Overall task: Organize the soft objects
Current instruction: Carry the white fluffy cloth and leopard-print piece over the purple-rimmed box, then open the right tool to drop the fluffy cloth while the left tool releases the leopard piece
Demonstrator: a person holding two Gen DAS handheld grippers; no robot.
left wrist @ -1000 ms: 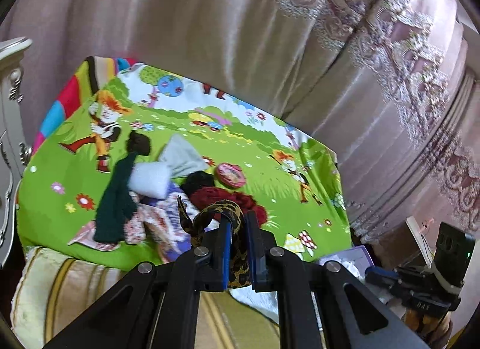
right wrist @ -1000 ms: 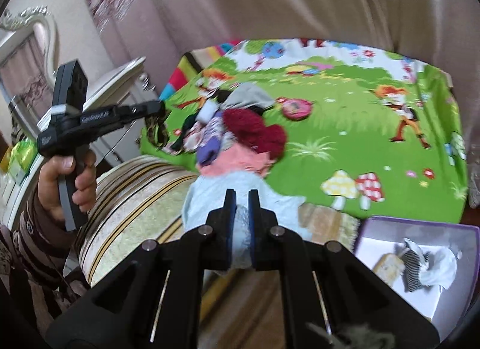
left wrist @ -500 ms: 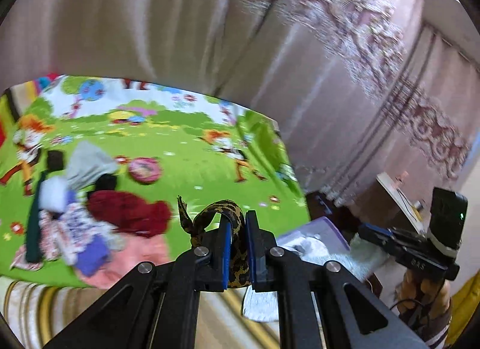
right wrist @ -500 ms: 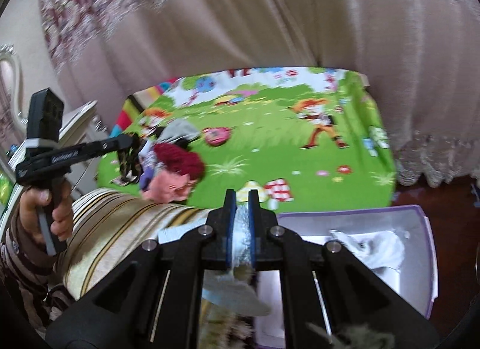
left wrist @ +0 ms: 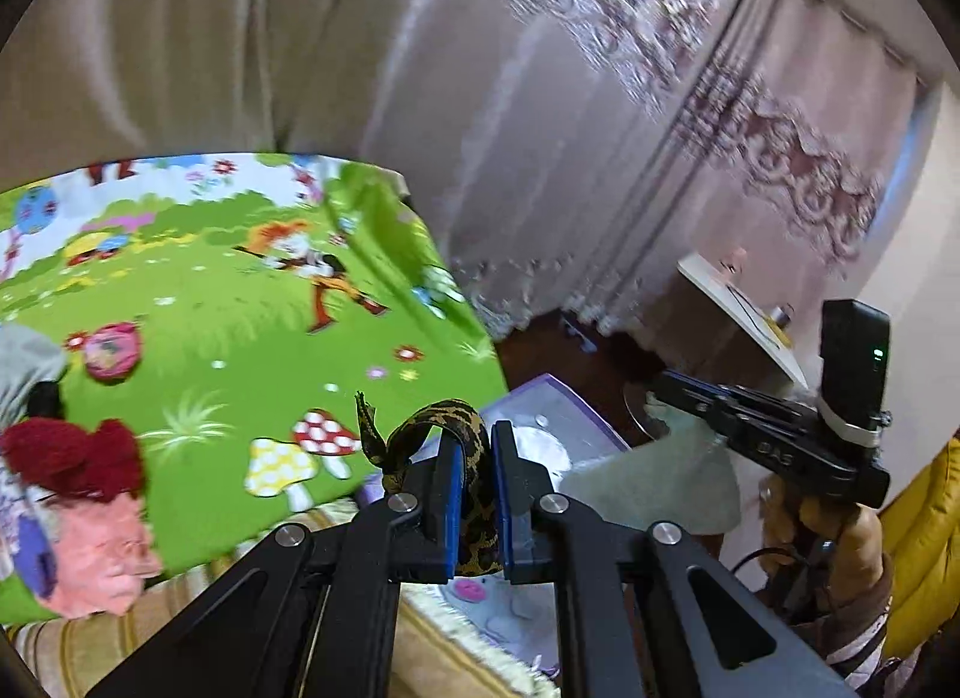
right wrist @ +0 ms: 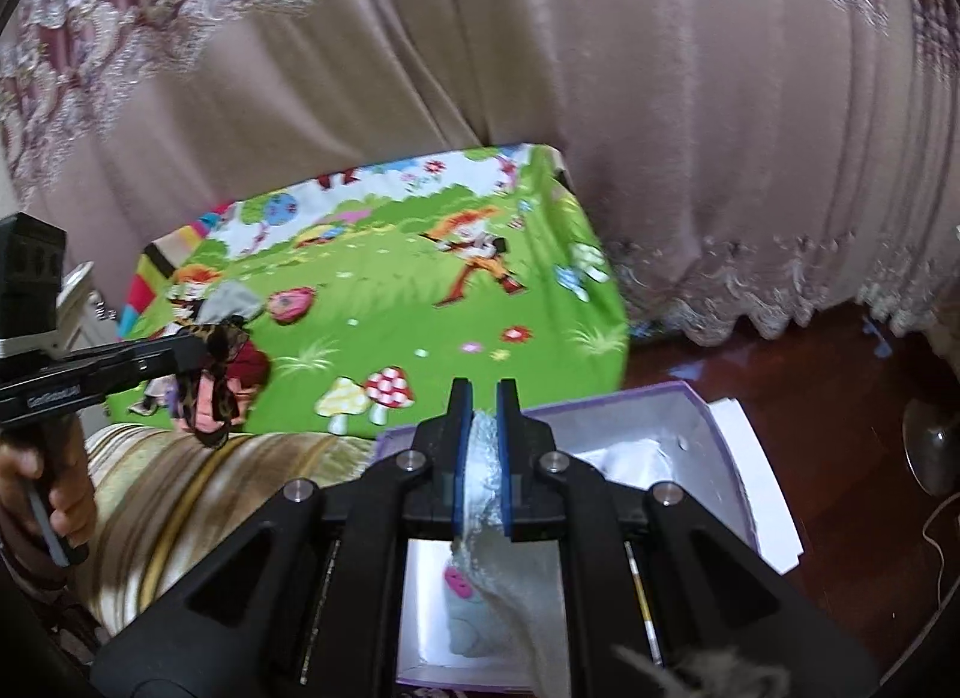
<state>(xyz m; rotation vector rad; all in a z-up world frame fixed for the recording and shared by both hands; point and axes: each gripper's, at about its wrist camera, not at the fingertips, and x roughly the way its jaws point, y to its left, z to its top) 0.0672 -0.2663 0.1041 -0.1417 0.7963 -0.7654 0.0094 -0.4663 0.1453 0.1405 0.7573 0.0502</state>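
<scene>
1. A purple-walled box [right wrist: 702,422] stands on the dark wooden floor at the near right end of the bed; its inside is white, and white fabric [right wrist: 630,458] lies crumpled toward its far side.
2. A pale, fuzzy light-blue cloth [right wrist: 486,608] with a pink patch hangs down over the box's near half.
3. The right gripper [right wrist: 485,458] is clenched on that cloth, its blue pads pressing a bunched strip of it.
4. The left gripper [left wrist: 477,488] is clamped on a leopard-print cloth [left wrist: 474,518], brown and yellow with dark spots; one end curls over the left finger, and in the right wrist view it dangles over the bed's near edge.
5. On the green cartoon blanket [left wrist: 240,338], at the left, lies a pile: a dark red knit piece [left wrist: 72,458], a pink cloth [left wrist: 102,554] and a grey one [left wrist: 24,356].
</scene>
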